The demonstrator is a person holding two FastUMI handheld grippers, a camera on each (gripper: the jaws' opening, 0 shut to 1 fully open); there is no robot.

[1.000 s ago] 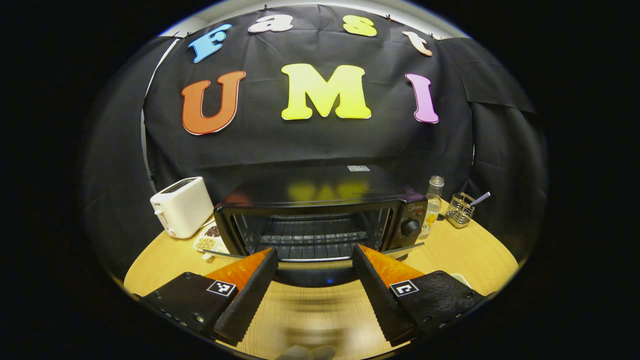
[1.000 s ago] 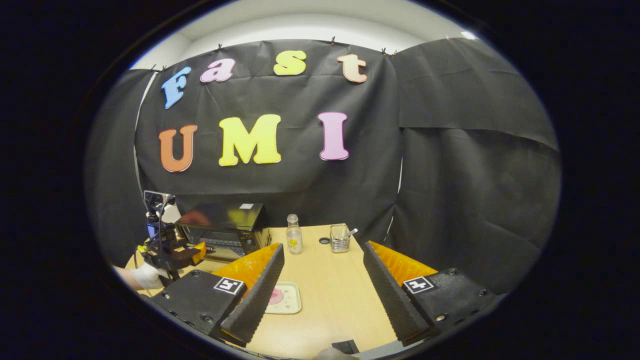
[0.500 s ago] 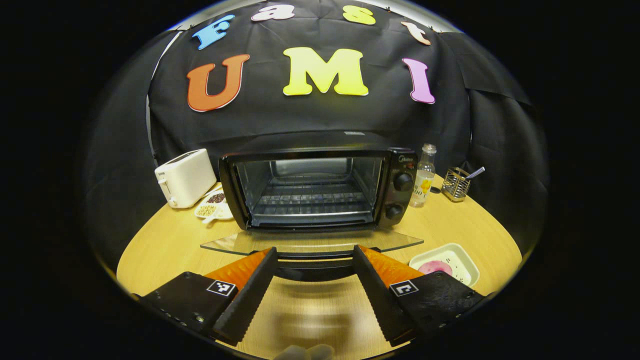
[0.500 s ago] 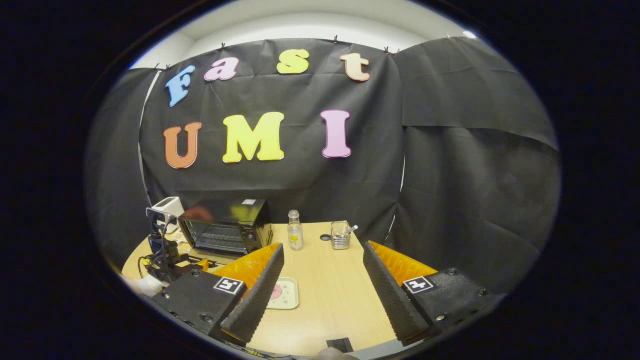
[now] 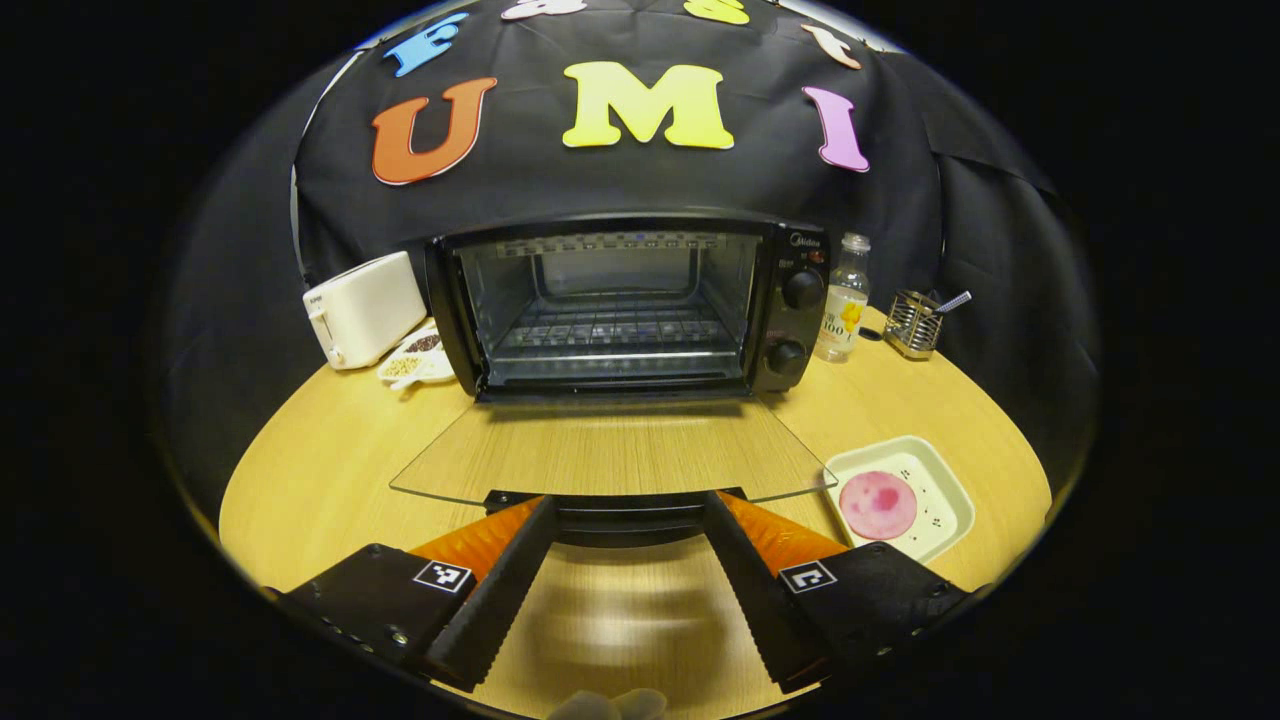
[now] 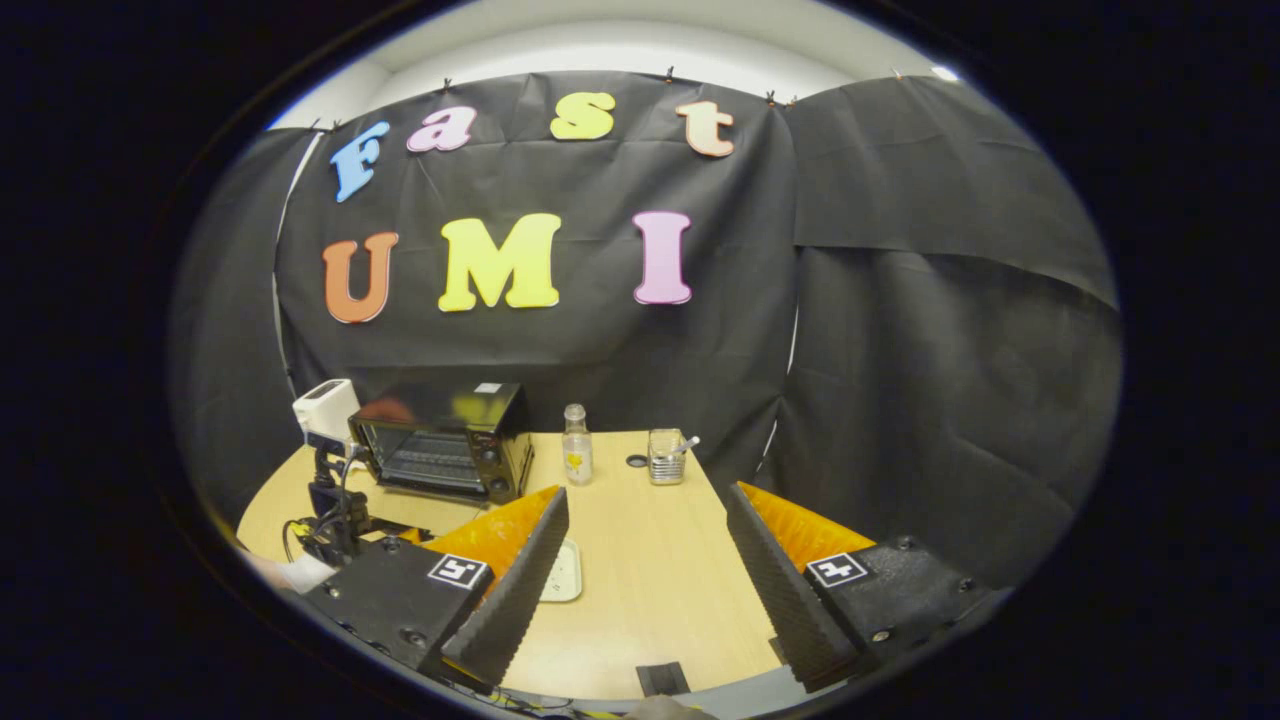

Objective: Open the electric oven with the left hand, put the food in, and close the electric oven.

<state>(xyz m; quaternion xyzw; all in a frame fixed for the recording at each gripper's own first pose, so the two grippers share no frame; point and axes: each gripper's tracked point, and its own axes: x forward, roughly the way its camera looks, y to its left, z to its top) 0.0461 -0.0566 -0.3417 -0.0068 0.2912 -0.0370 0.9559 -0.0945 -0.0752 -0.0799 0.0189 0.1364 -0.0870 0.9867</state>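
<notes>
- Our left tool [image 5: 628, 520] has its two fingers spread apart, one on each side of the black handle [image 5: 625, 512] of the oven door [image 5: 610, 450]; we cannot tell whether either finger touches the handle.
- The glass door lies folded down flat, just ahead of this tool, above the counter [image 5: 320, 470].
- Beyond the door stands the electric oven [image 5: 625, 300], its cavity and wire rack [image 5: 615, 330] open to us.
- Ahead and to the right of the left tool sits a white tray [image 5: 945, 490] with the pink round food [image 5: 877, 505] on it.
- To the left of the oven we see a white toaster [image 5: 362, 308] and a small dish of grains [image 5: 412, 358]; to its right a clear bottle [image 5: 843, 310] and a wire holder [image 5: 910, 325].
- Our right tool [image 6: 645, 545] hangs over the counter with its fingers wide apart and nothing between them.
- Far ahead and to the left of the right tool we see the oven [image 6: 445, 440], and the tray's edge [image 6: 568, 572] shows just beside its left finger.
</notes>
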